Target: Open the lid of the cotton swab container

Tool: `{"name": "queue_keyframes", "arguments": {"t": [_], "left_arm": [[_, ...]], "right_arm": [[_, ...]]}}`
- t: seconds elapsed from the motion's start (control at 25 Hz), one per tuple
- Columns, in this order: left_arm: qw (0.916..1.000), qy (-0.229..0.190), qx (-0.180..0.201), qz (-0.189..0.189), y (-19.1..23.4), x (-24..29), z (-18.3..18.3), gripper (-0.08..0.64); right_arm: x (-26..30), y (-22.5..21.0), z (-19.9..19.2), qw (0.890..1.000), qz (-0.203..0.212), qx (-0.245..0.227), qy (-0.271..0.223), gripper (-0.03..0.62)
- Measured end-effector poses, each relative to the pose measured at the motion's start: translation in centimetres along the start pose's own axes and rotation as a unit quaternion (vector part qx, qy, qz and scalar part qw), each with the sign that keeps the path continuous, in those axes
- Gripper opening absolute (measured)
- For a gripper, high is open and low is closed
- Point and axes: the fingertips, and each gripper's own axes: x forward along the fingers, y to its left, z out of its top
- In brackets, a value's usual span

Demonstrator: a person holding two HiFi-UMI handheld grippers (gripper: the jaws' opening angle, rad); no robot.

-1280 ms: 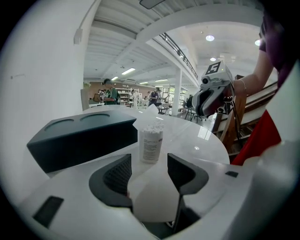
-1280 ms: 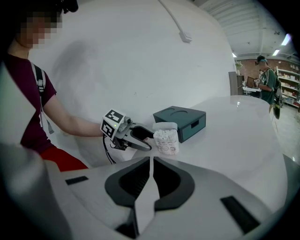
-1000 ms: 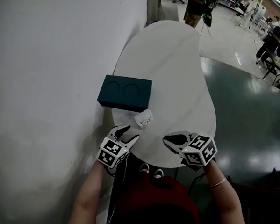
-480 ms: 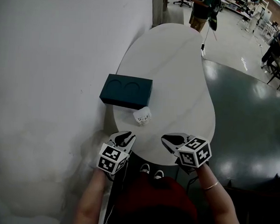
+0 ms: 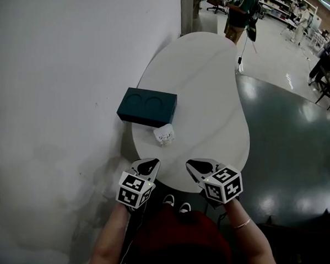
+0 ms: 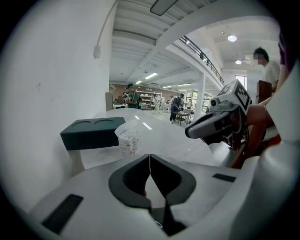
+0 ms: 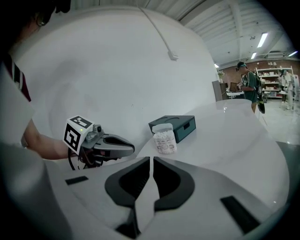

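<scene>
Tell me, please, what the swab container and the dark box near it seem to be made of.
Swab container: likely clear, smooth plastic; the white swabs show through its wall.
Dark box: matte dark teal, perhaps card or plastic; no shine, two round recesses on top.

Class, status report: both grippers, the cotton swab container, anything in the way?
Left gripper just closed, empty; right gripper shut, empty. Cotton swab container untouched, lid on. Path clear.

White kidney-shaped table [image 5: 206,86] stood against plain white wall [image 5: 57,84] on my left; dark glossy floor [image 5: 285,146] to my right; ceiling lights [image 6: 232,38] lit the hall.
</scene>
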Motion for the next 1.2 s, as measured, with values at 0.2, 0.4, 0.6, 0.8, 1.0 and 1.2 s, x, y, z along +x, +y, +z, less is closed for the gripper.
{"name": "queue_keyframes", "arguments": {"t": [0.2,0.4,0.6,0.8,1.0,1.2], "left_arm": [[0.9998,-0.009,-0.010,0.012,-1.2,-0.3,0.3,0.025],[0.9992,-0.024,-0.016,0.029,-2.1,-0.8,1.1,0.025],[0.9972,-0.048,-0.030,0.049,-3.1,-1.6,2.3,0.025],[0.9924,-0.083,-0.057,0.071,-3.6,-2.4,3.5,0.025],[0.9893,-0.099,-0.067,0.084,-3.3,-2.8,3.9,0.025],[0.9881,-0.107,-0.065,0.090,-3.3,-3.0,4.3,0.025]], "right_arm": [[-0.8,0.1,-0.2,0.999,-0.010,0.014,-0.030,0.031],[-1.6,-0.3,-0.3,0.998,-0.034,0.021,-0.055,0.023],[-3.1,-0.9,0.1,0.994,-0.062,0.035,-0.083,0.018],[-4.5,-0.7,0.9,0.989,-0.061,0.041,-0.130,0.015],[-4.9,-0.3,1.2,0.988,-0.065,0.027,-0.141,0.015],[-5.1,-0.3,1.3,0.985,-0.076,0.025,-0.151,0.015]]}}
